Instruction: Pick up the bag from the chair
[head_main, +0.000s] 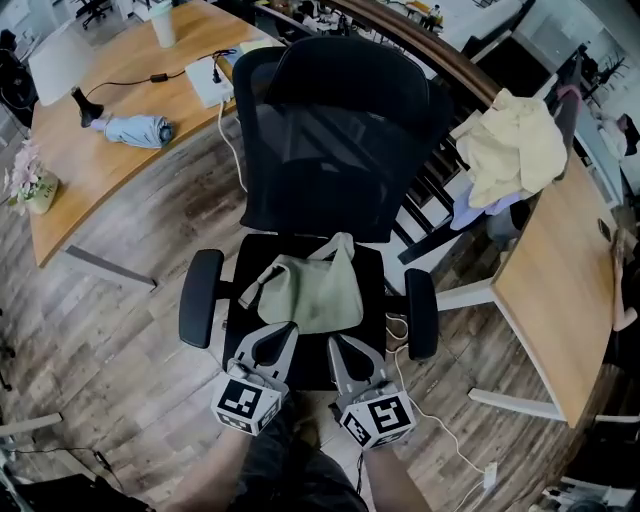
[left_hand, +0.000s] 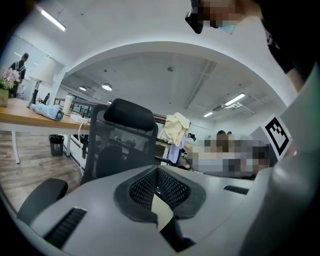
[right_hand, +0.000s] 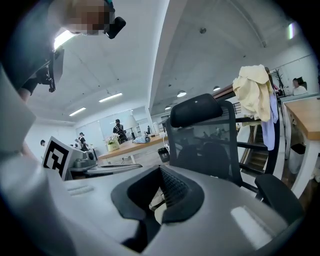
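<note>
While the left gripper (head_main: 278, 334) and right gripper (head_main: 346, 346) hang shut, the bag (head_main: 312, 292) lies crosswise on the chair (head_main: 340, 130).

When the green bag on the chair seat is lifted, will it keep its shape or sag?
Likely floppy: the bag lies crumpled and flat on the chair seat. Probably light, since it looks nearly empty. Its strap may dangle when lifted.
</note>
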